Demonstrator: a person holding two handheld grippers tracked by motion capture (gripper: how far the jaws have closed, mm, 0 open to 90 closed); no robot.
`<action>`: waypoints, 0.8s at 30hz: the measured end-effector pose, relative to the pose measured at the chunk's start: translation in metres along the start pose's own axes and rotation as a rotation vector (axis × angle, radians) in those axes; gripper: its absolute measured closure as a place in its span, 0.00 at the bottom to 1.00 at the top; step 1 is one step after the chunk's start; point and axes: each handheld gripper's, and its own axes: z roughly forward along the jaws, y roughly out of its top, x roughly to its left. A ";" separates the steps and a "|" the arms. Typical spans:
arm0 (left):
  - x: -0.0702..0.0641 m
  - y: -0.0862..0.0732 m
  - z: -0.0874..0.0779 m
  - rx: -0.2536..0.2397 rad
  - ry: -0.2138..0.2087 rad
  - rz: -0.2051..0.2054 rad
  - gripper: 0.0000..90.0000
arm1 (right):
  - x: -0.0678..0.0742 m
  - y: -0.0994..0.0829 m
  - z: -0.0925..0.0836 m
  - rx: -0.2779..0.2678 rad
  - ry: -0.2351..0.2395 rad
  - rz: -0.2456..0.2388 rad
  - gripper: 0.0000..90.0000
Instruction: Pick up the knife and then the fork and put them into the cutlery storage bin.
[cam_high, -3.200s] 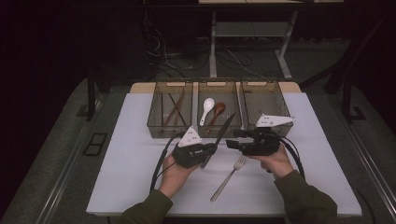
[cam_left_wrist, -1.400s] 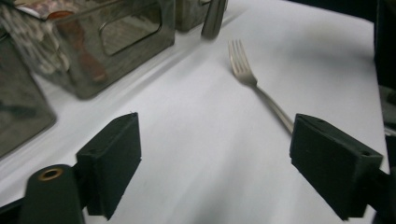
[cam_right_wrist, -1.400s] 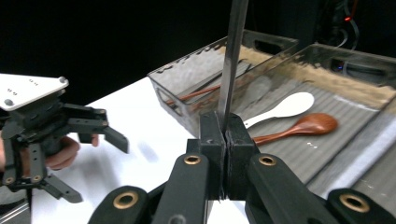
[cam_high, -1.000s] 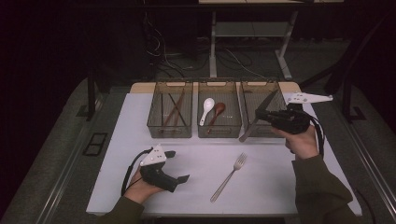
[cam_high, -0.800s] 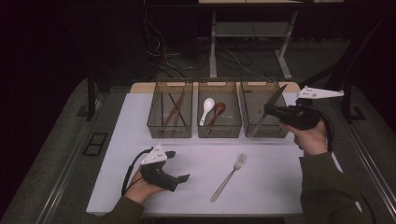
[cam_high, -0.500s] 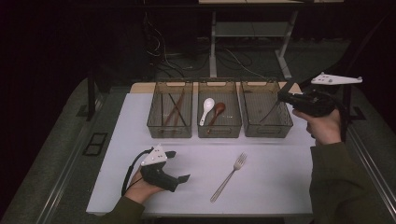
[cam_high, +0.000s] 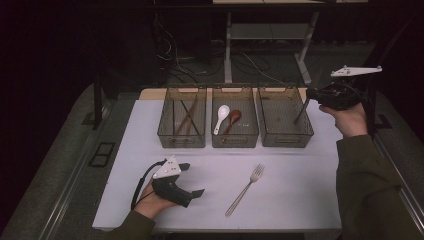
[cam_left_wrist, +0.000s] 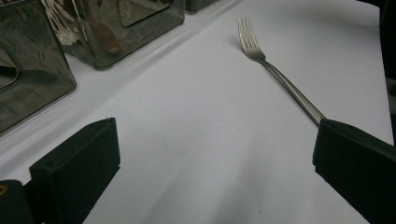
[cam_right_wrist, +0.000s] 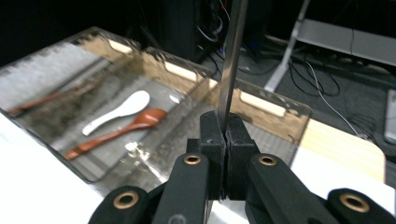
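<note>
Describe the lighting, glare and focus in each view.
High view: the white table is lit, surroundings nearly black. Left gripper view: the bins show warped glare, and the fork casts a soft shadow. Right gripper view: jaws sharp, shut on a metal strip; the spoons beyond look soft.

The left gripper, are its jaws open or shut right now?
Open. The left gripper has its jaws standing wide apart with bare table between them; the fork lies ahead, ungripped.

knife (cam_right_wrist: 232, 60) | slim metal, steel-grey | tilted over right bin (cam_high: 285, 116) | pinched at one end
</note>
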 end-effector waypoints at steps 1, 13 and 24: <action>0.000 0.000 0.000 -0.001 -0.001 0.000 0.00 | -0.002 0.000 0.003 0.020 -0.011 -0.003 0.98; -0.001 -0.001 0.002 0.004 -0.017 -0.001 0.00 | -0.022 -0.017 0.031 0.188 -0.042 0.003 0.98; -0.001 -0.001 0.002 0.007 -0.019 -0.004 0.00 | -0.028 -0.025 0.057 0.254 -0.043 -0.012 0.98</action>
